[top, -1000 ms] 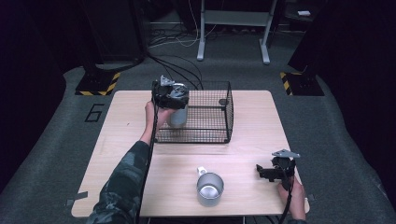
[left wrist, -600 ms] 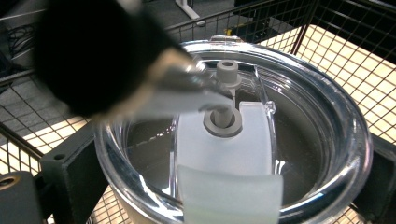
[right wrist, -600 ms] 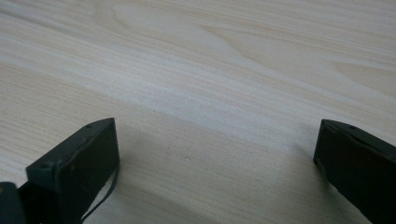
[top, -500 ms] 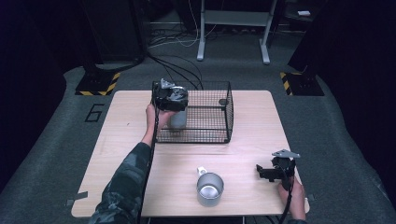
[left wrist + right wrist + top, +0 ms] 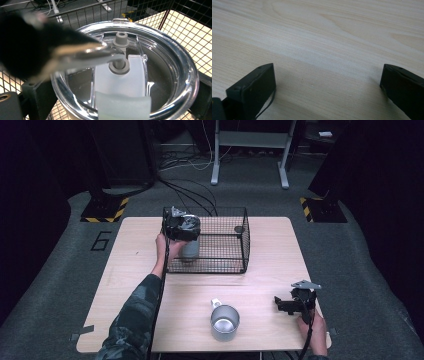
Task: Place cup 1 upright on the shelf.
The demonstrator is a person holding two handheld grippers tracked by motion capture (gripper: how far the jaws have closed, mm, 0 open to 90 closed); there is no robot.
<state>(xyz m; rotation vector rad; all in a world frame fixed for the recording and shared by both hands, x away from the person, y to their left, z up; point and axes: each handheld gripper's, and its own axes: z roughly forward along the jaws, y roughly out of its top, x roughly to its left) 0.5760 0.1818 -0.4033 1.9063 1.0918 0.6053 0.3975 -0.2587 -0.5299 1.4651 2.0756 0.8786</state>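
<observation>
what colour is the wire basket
Black; the basket shows best in the high view, on the pale wooden table.

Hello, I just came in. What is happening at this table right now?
A person works at a wooden table with a tool in each hand. The left tool holds a steel tumbler with a clear lid at the left end of a black wire basket; whether it rests on the basket floor is unclear. The right tool rests open, low over bare wood at the table's right edge. A metal mug stands near the front edge.
</observation>
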